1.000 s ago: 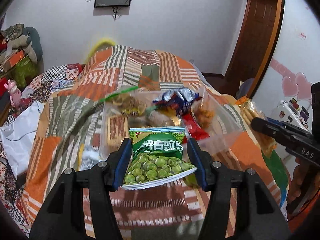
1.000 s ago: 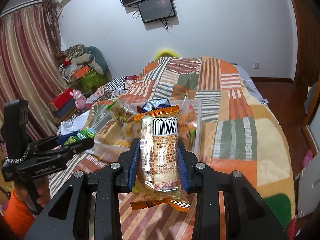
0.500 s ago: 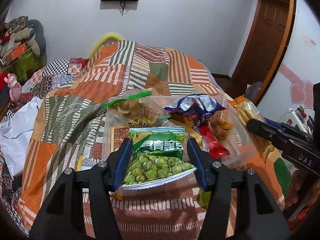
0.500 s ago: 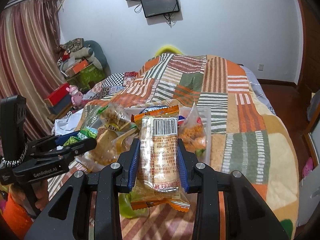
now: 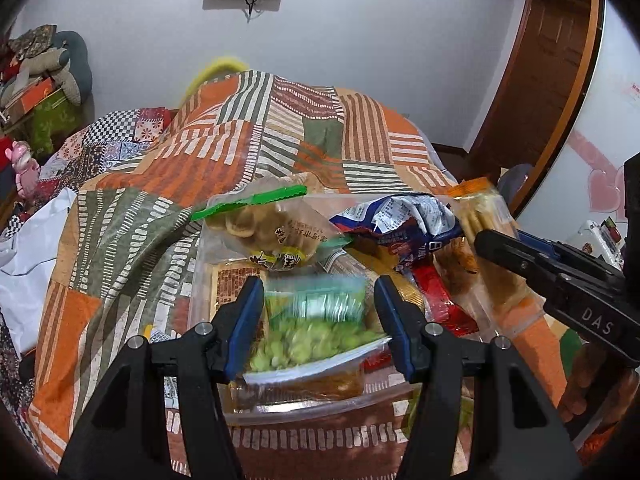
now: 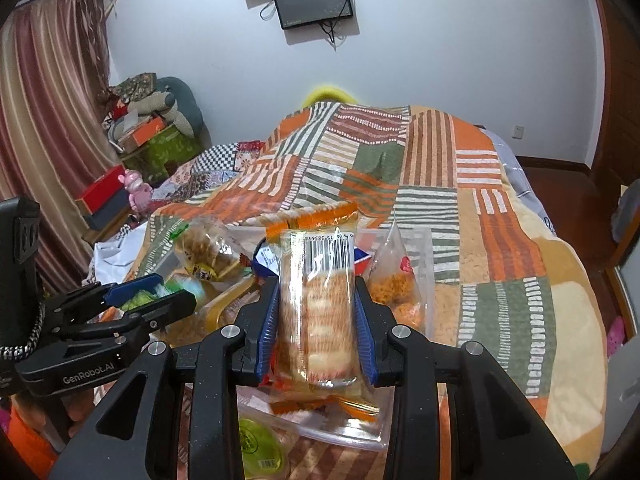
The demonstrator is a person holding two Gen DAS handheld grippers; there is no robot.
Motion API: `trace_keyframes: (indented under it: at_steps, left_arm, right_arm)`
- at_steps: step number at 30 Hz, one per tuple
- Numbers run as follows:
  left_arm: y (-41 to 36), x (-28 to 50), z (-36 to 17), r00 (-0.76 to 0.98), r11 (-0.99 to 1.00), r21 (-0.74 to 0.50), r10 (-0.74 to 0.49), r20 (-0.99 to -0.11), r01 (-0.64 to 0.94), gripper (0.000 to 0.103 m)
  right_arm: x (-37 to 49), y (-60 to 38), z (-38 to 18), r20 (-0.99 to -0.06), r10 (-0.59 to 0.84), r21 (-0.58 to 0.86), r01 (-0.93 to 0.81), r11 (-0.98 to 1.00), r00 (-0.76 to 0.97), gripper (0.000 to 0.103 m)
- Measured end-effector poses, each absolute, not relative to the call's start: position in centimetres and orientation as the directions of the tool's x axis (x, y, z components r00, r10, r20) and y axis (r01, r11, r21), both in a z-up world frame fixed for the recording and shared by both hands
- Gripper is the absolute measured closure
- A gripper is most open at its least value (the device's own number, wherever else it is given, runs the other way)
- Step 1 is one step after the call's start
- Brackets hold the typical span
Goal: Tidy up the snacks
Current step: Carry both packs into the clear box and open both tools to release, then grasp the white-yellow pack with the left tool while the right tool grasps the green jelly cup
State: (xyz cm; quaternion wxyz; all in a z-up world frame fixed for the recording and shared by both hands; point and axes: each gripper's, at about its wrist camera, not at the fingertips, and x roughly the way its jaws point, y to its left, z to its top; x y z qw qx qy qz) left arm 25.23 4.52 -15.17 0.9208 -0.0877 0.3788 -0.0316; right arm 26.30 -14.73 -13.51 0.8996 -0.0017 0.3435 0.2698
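Sitting between left hand-held gripper (image 5: 320,316) pads: pea packet (image 5: 316,328).

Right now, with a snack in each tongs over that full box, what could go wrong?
1. The clear plastic box is already heaped, so the green pea packet in the left tongs may slide off the pile onto the patchwork blanket.
2. The right tongs squeeze the cracker packet tightly; crackers might crack.
3. Both tongs are close together and could bump.

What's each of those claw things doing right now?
Left gripper: shut on the green pea packet.
Right gripper: shut on the biscuit packet.
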Motion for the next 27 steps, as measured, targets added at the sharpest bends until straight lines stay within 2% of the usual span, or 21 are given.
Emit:
trace_keyframes:
  at_steps: [6,9,14,23,27]
  left_arm:
    - [4.4,24.6,-14.6,0.716,0.982,-0.187,-0.13,-0.686,-0.001,0.045]
    - [4.4,23.9,-14.0,0.721,0.983,-0.184,-0.128,-0.681,0.001,0.045]
    - [4.9,22.5,-12.7,0.738,0.985,-0.174,-0.115,-0.664,-0.002,0.045]
    - [7.4,19.6,-10.9,0.755,0.99,-0.13,-0.05,-0.654,-0.047,0.031]
    - [9.0,18.5,-11.4,0.737,0.989,-0.121,-0.018,-0.675,-0.087,0.03]
  right_arm:
    - [26.1,-15.0,-13.3,-0.629,0.484,0.186,-0.486,0.854,0.609,0.069]
    - [25.7,-15.2,-12.8,-0.624,0.488,0.186,-0.49,0.852,0.611,0.061]
    - [24.4,-15.6,-11.8,-0.604,0.491,0.176,-0.497,0.85,0.627,0.057]
    - [21.9,-15.9,-11.0,-0.59,0.515,0.171,-0.528,0.832,0.622,0.05]
    - [20.8,-15.7,-11.2,-0.59,0.524,0.172,-0.538,0.825,0.615,0.046]
